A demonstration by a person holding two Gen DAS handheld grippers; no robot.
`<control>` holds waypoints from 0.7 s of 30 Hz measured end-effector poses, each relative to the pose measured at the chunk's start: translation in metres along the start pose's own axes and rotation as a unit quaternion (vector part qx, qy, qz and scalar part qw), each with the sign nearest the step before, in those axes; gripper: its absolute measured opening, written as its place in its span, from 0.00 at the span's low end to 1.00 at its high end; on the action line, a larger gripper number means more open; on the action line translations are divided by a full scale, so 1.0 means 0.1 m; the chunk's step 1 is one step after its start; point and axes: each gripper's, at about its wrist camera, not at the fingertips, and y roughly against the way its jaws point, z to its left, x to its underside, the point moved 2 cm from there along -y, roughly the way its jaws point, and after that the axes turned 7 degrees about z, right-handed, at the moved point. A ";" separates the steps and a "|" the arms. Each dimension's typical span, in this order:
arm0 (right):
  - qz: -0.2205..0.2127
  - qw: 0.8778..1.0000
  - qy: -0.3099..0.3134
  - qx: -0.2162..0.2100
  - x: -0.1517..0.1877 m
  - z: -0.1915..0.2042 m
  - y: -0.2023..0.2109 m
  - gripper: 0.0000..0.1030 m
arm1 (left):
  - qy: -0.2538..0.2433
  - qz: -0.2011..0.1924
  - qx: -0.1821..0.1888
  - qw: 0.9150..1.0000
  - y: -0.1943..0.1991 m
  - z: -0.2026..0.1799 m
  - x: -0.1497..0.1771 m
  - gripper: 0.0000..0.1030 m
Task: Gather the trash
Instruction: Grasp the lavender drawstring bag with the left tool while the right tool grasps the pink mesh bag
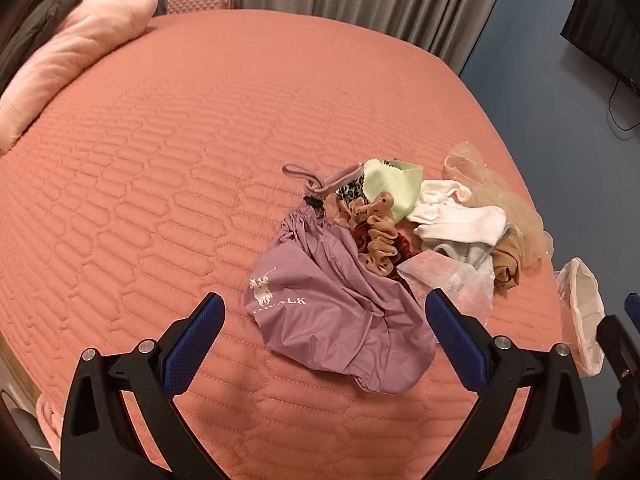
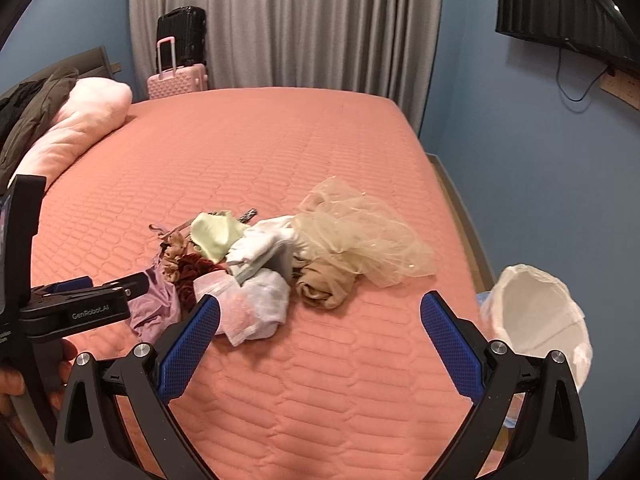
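Note:
A pile of small soft items lies on the pink quilted bed [image 1: 160,160]: a purple drawstring bag [image 1: 332,312], brown scrunchies [image 1: 372,232], a light green cloth [image 1: 396,188], white socks [image 1: 460,216], clear plastic packets [image 1: 452,280], a tan rolled stocking [image 2: 328,284] and beige tulle [image 2: 360,232]. My left gripper [image 1: 322,308] hovers open over the purple bag. The right gripper [image 2: 318,312] stands open just in front of the pile, over bare quilt beside the plastic packets [image 2: 248,308]. A white-lined trash bin [image 2: 536,312] sits off the bed's right edge.
A pink pillow [image 1: 72,52] and a dark jacket [image 2: 32,112] lie at the head of the bed. A pink suitcase [image 2: 178,76] and a black one stand by grey curtains [image 2: 280,20]. A TV [image 2: 568,12] hangs on the blue wall.

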 end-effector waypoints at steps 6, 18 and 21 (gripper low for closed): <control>0.043 0.998 0.008 -0.034 -0.04 0.33 -0.45 0.87 | 0.024 0.036 0.035 0.998 -0.27 0.13 0.01 0.80; 0.107 0.991 0.034 -0.072 0.06 0.60 -0.86 0.16 | 0.055 0.065 0.094 0.992 -0.34 0.36 0.11 0.14; 0.092 0.992 0.036 -0.078 0.02 0.60 -0.71 0.14 | 0.045 0.053 0.093 0.993 -0.20 0.35 0.06 0.08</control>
